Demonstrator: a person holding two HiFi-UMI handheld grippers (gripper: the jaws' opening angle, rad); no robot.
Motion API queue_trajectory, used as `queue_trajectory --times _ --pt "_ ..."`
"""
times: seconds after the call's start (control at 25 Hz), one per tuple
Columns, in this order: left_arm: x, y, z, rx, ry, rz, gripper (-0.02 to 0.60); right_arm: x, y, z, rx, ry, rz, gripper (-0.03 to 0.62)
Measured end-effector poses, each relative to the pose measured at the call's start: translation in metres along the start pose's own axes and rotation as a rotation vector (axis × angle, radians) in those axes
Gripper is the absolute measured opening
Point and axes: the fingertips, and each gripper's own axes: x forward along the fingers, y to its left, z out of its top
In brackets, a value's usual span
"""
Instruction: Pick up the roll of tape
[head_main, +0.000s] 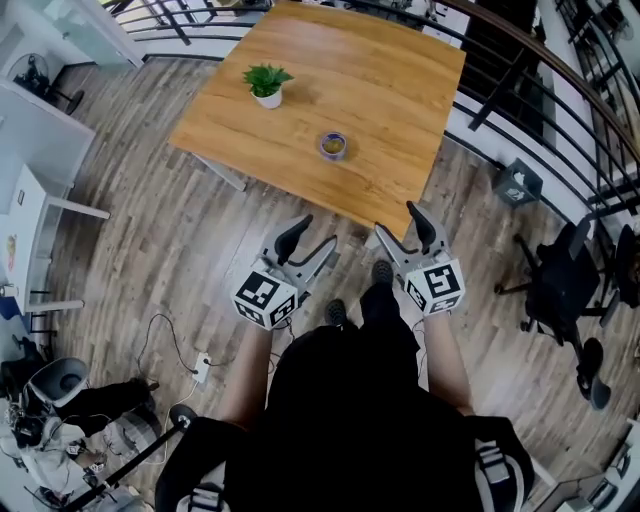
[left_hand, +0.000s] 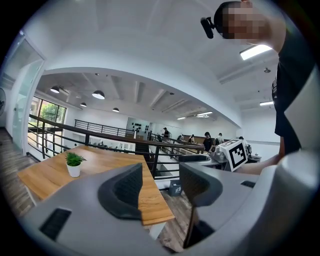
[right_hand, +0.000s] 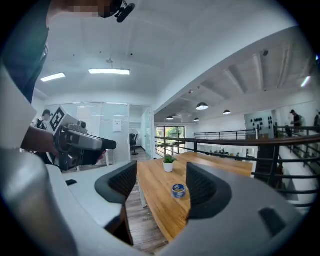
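Head view: wooden tabletop (head_main: 400, 90) stands on plank floor (head_main: 150, 250), w/ a dark railing (head_main: 520, 70) along its far and right sides. Roll of tape (head_main: 333, 145) lies flat on the tabletop, a little in from the near edge, roughly mid-way along it. Potted plant (head_main: 266, 84) stands upright closer to the left corner, well apart from the tape. Left gripper (head_main: 313, 235) and right gripper (head_main: 397, 222) are both held over the floor just short of the near edge, neither touching the table or the tape. Black office chair (head_main: 565, 285) stands on the floor off to the right. Left gripper view: jaws wide apart, nothing between the pads, empty. Through the gap only a corner of the tabletop and the floor below show. Plant is at left on the tabletop, the right gripper's marker cube at right, and the tape isn't in this view. Right gripper view: jaws also spread wide, gripping nothing. The roll of tape shows in the gap btwn them, nearer the right jaw in the frame, but it sits out on the tabletop, well ahead of the pads and untouched. Plant is farther back behind it, and the left gripper is off at the left.
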Motion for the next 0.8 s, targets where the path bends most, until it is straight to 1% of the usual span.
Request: queue_trajectory --times 0.2,0.36,0.6,0.8 --pt "0.016 0.009 0.002 -0.014 -0.003 0.043 0.239 0.013 -0.02 -0.001 0.01 0.005 0.028 0.322" --pt "0.034 0.019 0.007 -0.02 -0.003 0.081 0.239 0.027 -0.041 0.007 0.016 0.014 0.052 0.322" --pt "0.062 0.034 0.009 -0.038 -0.005 0.155 0.239 0.056 -0.078 0.008 -0.009 0.018 0.122 0.322" --pt "0.085 0.047 0.014 -0.05 -0.027 0.235 0.239 0.077 -0.105 0.015 -0.03 0.017 0.192 0.322"
